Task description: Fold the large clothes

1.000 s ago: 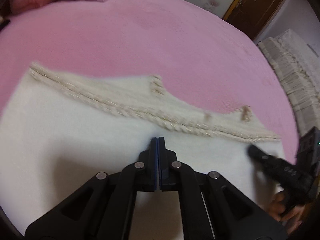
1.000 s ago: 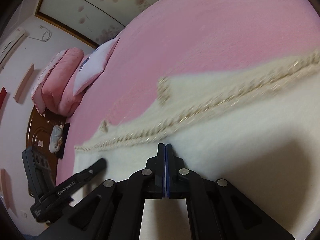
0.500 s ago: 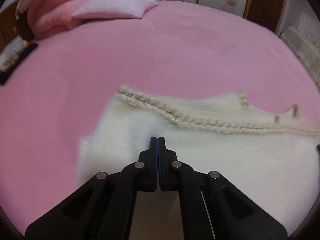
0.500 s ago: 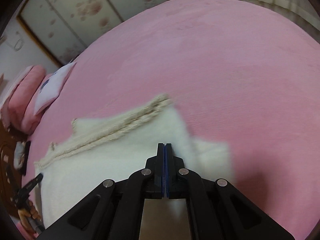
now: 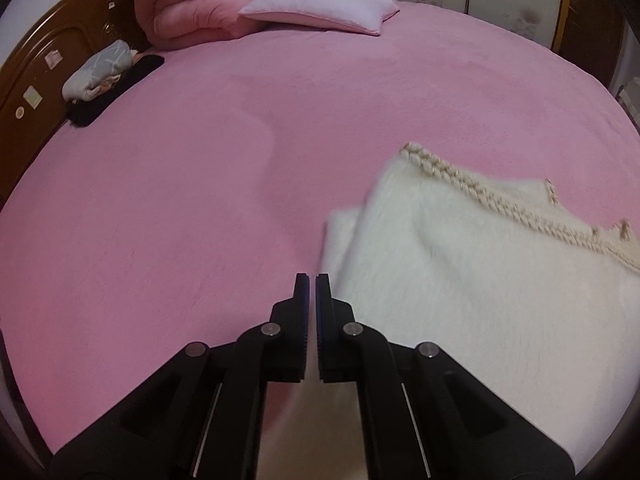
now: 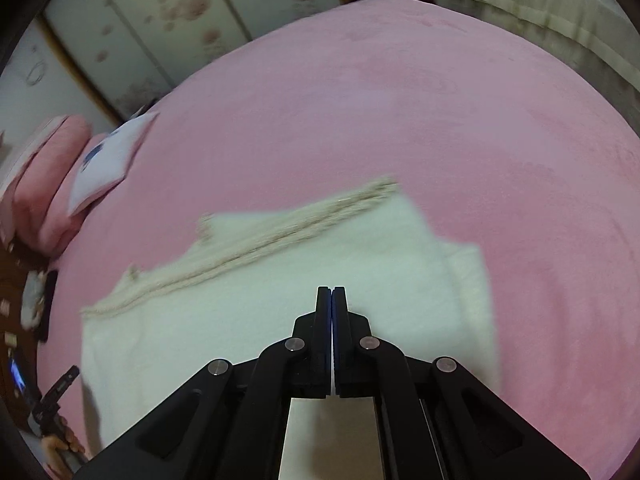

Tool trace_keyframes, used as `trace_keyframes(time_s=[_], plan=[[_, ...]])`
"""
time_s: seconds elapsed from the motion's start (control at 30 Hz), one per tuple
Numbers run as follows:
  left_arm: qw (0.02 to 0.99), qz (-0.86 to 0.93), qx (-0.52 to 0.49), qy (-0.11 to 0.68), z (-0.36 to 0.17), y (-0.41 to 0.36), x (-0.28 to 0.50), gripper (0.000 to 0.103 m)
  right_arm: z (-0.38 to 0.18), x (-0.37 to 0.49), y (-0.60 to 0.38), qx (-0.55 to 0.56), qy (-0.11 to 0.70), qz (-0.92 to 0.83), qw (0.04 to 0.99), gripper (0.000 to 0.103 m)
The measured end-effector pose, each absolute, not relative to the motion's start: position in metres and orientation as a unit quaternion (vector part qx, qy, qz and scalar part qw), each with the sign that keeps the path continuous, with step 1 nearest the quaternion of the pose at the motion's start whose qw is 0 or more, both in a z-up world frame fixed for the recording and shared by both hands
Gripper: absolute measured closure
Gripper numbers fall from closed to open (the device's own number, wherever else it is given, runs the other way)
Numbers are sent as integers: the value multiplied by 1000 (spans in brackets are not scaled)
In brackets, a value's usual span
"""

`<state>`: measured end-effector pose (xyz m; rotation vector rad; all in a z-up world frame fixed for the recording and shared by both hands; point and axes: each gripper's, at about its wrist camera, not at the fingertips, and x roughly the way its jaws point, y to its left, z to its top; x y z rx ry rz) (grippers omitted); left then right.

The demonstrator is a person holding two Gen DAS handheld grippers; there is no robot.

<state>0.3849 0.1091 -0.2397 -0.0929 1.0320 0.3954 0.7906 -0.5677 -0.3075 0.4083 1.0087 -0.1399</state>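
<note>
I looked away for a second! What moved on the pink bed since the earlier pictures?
Both cameras swung: the left gripper left the white garment and now hangs over the pink bed. The right gripper remains above it. Both stayed shut, holding nothing; the garment lay still.

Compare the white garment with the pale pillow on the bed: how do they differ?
The garment is white, fluffy and lies flat with braided trim near the grippers; the pillow is pale lilac, smooth and plump, at the far end by the headboard. Both rest on the pink bedspread.

white garment fluffy long-pile cloth, braided beige trim; bedspread matt pink plush; headboard glossy dark wood; left gripper matt black plastic.
</note>
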Motion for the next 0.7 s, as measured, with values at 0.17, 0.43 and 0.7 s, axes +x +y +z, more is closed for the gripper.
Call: trace_keyframes(time_s=[0.17, 0.43, 0.7], plan=[[838, 180, -96, 506, -225, 121, 308, 102, -301, 830, -509, 191, 494, 25, 848, 103], [817, 187, -181, 514, -225, 106, 233, 102, -335, 875, -421, 218, 583, 61, 781, 103], [788, 138, -218, 559, -231, 86, 164, 102, -382, 874, -385, 135, 635, 50, 759, 103]])
